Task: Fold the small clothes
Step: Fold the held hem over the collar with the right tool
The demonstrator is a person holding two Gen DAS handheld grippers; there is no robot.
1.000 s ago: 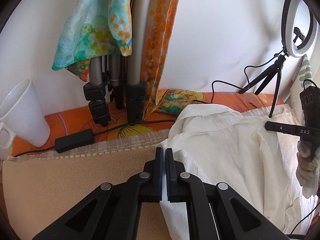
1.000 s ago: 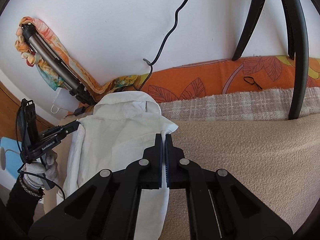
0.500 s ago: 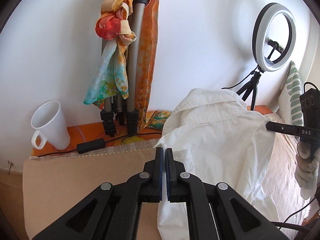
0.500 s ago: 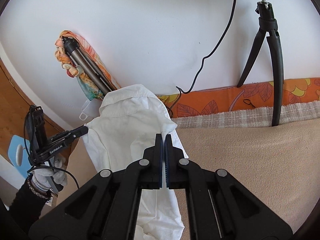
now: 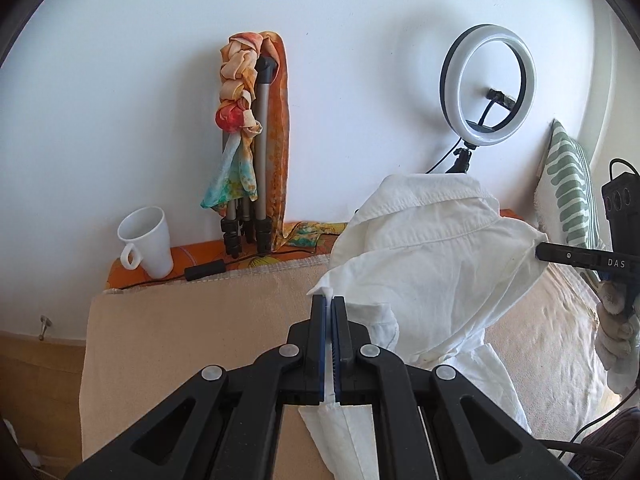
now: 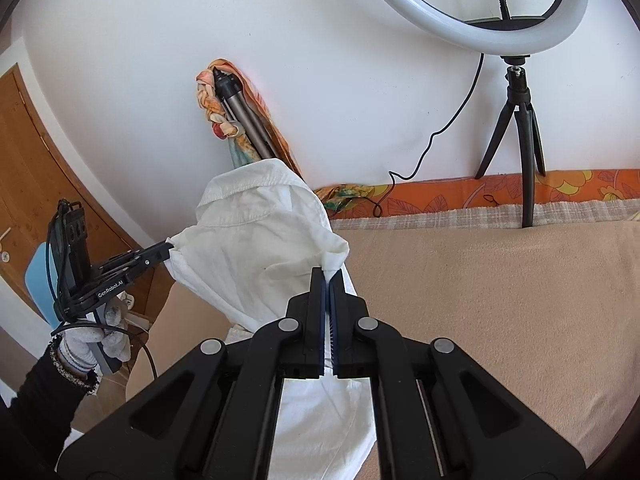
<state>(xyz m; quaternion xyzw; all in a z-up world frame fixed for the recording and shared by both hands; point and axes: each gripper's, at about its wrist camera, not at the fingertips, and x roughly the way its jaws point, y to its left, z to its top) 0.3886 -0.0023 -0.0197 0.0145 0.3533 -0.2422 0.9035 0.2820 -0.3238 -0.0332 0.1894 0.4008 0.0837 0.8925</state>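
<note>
Shirt (image 5: pixel 424 280) higher off blanket (image 5: pixel 180 328) now

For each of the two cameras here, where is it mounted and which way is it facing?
Left wrist: on the left gripper, facing the wall past the white shirt; the right gripper and gloved hand show.
Right wrist: on the right gripper, facing the same wall; the left gripper shows.
Shared: shirt, ring light, tripod.

A home room, arranged for recording. A bed with a tan blanket (image 6: pixel 500 300) lies along a white wall; at its far edge stand a ring light (image 5: pixel 488 84) (on a small tripod) and a white mug (image 5: pixel 146 242). A wooden door (image 6: pixel 36 152) lies left of the bed.
</note>
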